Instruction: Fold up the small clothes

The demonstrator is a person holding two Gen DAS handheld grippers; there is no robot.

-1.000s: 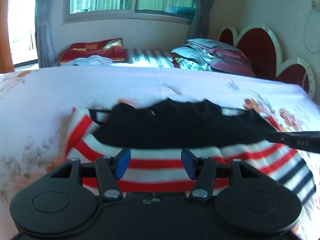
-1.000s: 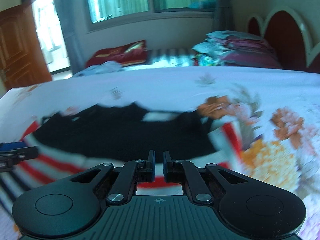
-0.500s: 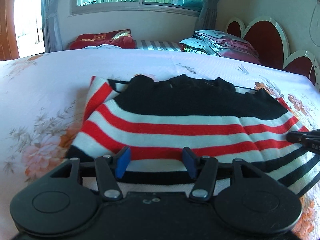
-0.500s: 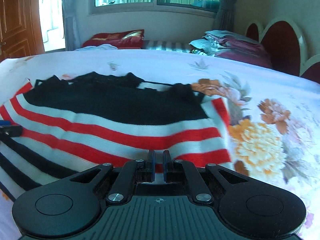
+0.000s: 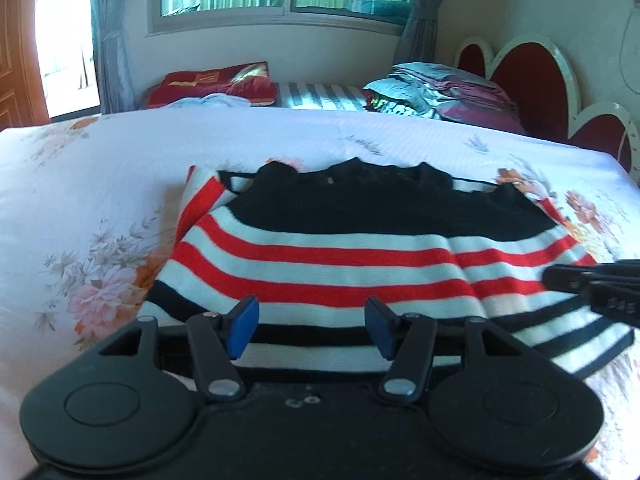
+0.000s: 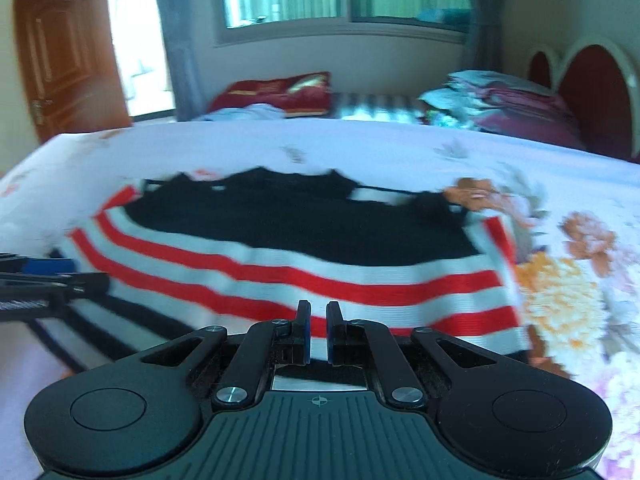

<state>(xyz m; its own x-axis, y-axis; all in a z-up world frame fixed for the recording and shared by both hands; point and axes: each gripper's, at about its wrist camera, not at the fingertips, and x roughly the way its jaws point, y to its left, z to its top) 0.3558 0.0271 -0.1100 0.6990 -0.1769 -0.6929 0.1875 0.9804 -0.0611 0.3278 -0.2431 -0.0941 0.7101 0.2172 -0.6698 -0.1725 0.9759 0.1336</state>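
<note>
The striped sweater [image 5: 360,256] lies flat on the flowered bed [image 5: 100,184], near its front edge. The left gripper [image 5: 311,326] hovers over the hem, fingers wide. The right gripper [image 6: 318,332] has its fingers nearly together, a slim gap between, gripping nothing.

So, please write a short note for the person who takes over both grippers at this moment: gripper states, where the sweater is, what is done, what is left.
Left gripper: open, holding nothing, at the near hem of the striped sweater.
Right gripper: nearly shut, with a narrow gap; whether cloth is pinched I cannot tell.
The sweater lies flat on the floral bedsheet, neckline away from you, both sleeves apparently tucked in at the sides.
Left: probably fold the near hem up toward the neckline.
</note>
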